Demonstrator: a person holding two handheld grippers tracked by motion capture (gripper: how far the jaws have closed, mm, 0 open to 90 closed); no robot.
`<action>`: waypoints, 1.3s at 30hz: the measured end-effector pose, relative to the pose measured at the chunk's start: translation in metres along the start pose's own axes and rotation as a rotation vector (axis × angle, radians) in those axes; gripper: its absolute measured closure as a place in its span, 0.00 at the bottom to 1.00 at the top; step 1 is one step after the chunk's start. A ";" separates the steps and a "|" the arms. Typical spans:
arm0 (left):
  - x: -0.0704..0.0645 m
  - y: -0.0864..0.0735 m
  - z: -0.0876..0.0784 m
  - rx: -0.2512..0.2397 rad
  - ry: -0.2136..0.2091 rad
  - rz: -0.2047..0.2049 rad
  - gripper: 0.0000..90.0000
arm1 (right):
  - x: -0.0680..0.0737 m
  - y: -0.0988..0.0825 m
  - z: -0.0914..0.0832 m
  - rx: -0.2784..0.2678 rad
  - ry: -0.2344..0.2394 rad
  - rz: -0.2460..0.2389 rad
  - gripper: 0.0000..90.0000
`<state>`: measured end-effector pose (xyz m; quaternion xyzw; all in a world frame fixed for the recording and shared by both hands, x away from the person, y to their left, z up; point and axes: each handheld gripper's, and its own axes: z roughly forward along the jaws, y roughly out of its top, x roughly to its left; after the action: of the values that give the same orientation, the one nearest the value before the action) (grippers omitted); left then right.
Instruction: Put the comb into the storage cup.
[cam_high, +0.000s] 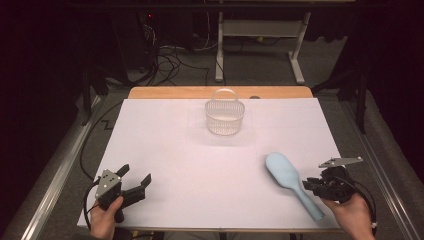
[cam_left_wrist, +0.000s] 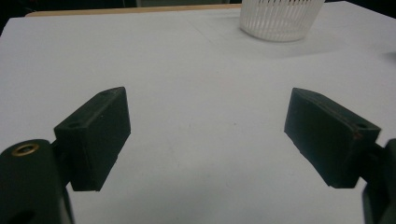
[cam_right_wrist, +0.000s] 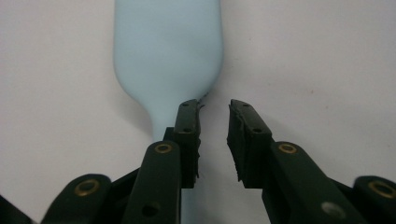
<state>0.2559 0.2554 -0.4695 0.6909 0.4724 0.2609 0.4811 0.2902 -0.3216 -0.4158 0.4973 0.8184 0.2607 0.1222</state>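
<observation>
We see the right gripper (cam_high: 311, 186) low over the white surface (cam_high: 200, 165) at its near right edge, its jaws parted by a narrow gap with nothing pressed between them: in the right gripper view the pale blue brush (cam_right_wrist: 168, 60) lies flat just ahead, its handle running under the left-hand jaw, while the gap itself shows only bare surface. In the high view the brush (cam_high: 290, 181) rests with its oval head toward the middle and its handle toward the right hand (cam_high: 352, 215). The left gripper (cam_high: 131, 184) sits at the near left, jaws spread wide and empty, well apart from the clear basket (cam_high: 224, 116) at the far side.
</observation>
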 end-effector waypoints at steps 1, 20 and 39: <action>0.000 0.000 0.000 0.000 0.000 0.001 0.17 | 0.001 0.000 -0.002 -0.006 0.005 -0.003 0.81; 0.000 0.000 0.000 -0.001 -0.001 0.004 0.17 | 0.023 0.007 0.005 0.042 0.047 -0.054 0.65; 0.000 0.000 -0.001 -0.001 0.000 0.004 0.17 | 0.029 0.008 0.024 0.132 0.001 -0.069 0.57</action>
<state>0.2553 0.2552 -0.4691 0.6916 0.4706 0.2622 0.4811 0.2935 -0.2861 -0.4300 0.4758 0.8505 0.2019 0.0975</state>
